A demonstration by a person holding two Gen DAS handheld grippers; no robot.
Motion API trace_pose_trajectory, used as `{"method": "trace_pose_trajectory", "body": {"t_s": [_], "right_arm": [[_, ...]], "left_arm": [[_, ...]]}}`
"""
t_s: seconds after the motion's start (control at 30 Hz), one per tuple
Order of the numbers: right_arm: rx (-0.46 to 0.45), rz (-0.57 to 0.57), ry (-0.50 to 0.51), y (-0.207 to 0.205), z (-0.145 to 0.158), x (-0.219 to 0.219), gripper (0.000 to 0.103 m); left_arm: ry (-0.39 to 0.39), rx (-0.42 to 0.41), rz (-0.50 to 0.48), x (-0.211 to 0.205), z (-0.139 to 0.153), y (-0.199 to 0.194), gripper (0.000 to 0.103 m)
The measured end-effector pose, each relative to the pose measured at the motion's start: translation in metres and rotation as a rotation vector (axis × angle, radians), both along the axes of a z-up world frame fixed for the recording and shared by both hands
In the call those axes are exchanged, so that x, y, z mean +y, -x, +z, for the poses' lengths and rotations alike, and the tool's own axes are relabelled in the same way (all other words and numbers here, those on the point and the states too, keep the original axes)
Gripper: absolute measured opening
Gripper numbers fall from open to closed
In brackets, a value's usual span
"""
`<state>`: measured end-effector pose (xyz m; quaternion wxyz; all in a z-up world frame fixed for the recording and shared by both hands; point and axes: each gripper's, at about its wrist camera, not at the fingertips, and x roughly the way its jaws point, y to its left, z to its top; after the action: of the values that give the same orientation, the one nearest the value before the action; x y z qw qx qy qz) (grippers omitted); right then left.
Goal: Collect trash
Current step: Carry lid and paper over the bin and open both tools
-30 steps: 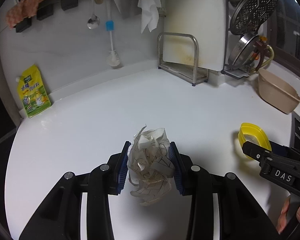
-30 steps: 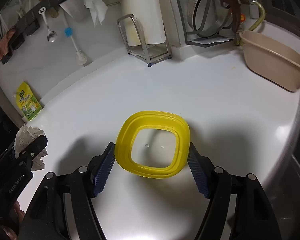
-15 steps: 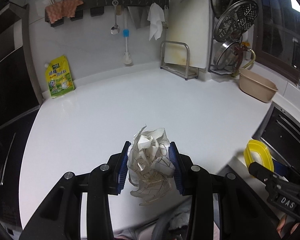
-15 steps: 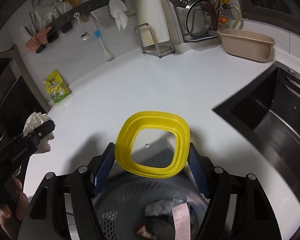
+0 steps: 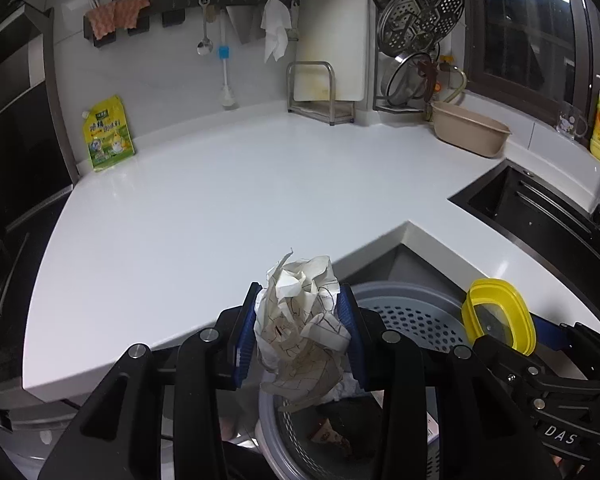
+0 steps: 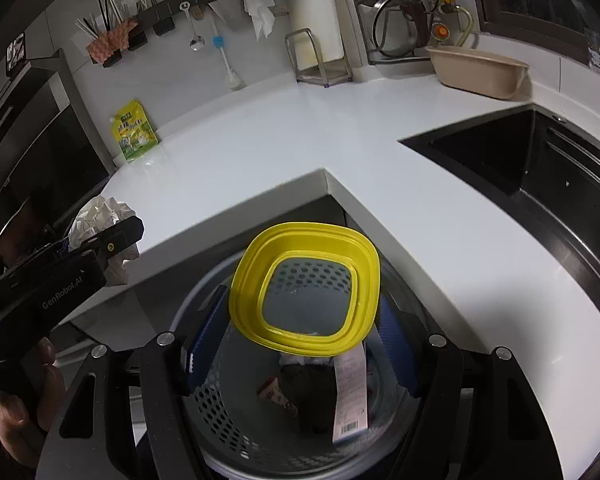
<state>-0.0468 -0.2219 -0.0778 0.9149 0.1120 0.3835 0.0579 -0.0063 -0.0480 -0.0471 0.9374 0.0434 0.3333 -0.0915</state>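
Holding two pieces of trash over a grey perforated waste basket (image 6: 220, 432) below the white countertop's (image 5: 220, 200) inner corner.

At left, a crumpled paper ball (image 5: 300, 320) is being clamped between the blue pads of the left gripper (image 5: 300, 328), above the basket's near rim. At right, a yellow-rimmed clear lid (image 6: 305, 288) is being gripped by its side edges in the right gripper (image 6: 304, 348), directly over the basket's opening, where a receipt (image 6: 350, 396) and dark scraps are lying.

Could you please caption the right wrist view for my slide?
Right gripper holds a yellow lid above the grey bin, with trash inside.
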Motion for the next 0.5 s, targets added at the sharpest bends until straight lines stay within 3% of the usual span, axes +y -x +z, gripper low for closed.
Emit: {"method": "trace_pose_trajectory", "body": {"t_s": [0.5], "right_arm": [[0.055, 0.034, 0.026, 0.023, -0.026, 0.004, 0.069]], "left_arm": [[-0.026, 0.113, -0.032, -0.012, -0.042, 0.017, 0.041]]}}
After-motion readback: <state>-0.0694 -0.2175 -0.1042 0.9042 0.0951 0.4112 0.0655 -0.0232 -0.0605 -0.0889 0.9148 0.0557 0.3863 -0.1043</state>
